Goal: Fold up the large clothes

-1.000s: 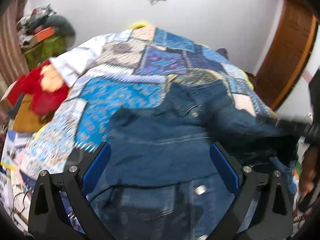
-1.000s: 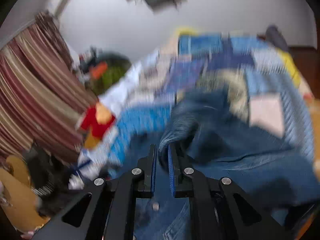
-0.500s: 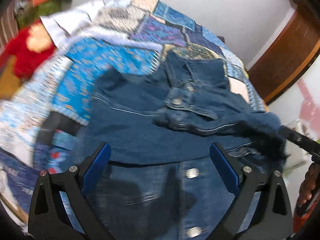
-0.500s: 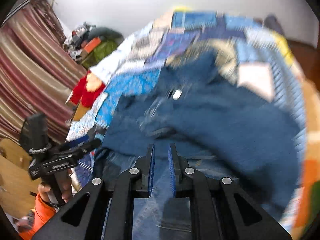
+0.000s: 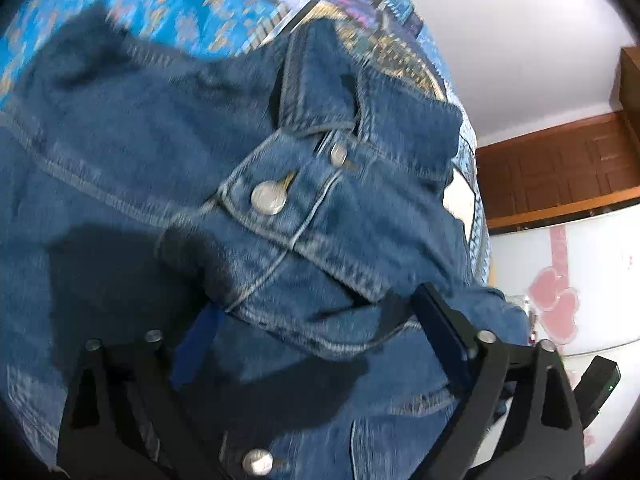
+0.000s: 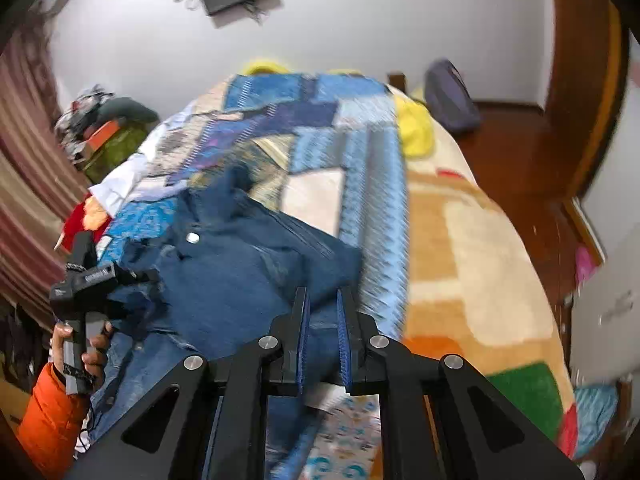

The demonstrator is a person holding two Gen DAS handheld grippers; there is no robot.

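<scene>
A blue denim jacket with metal snap buttons lies on the patchwork bedspread; its right sleeve is folded across the chest. My left gripper is open, close over the jacket, with the sleeve cuff between its fingers. In the right wrist view the jacket lies at the bed's left, and the left gripper reaches over it from the left. My right gripper has its jaws a narrow gap apart with nothing between them, just off the jacket's right edge.
The bed carries a patchwork bedspread, a beige and orange blanket, a yellow cloth and a dark bag. A red toy and clutter sit left. A wooden door stands right.
My right gripper has let go of the sleeve and pulled back to the right. My left gripper has moved down and forward, close over the folded sleeve cuff.
</scene>
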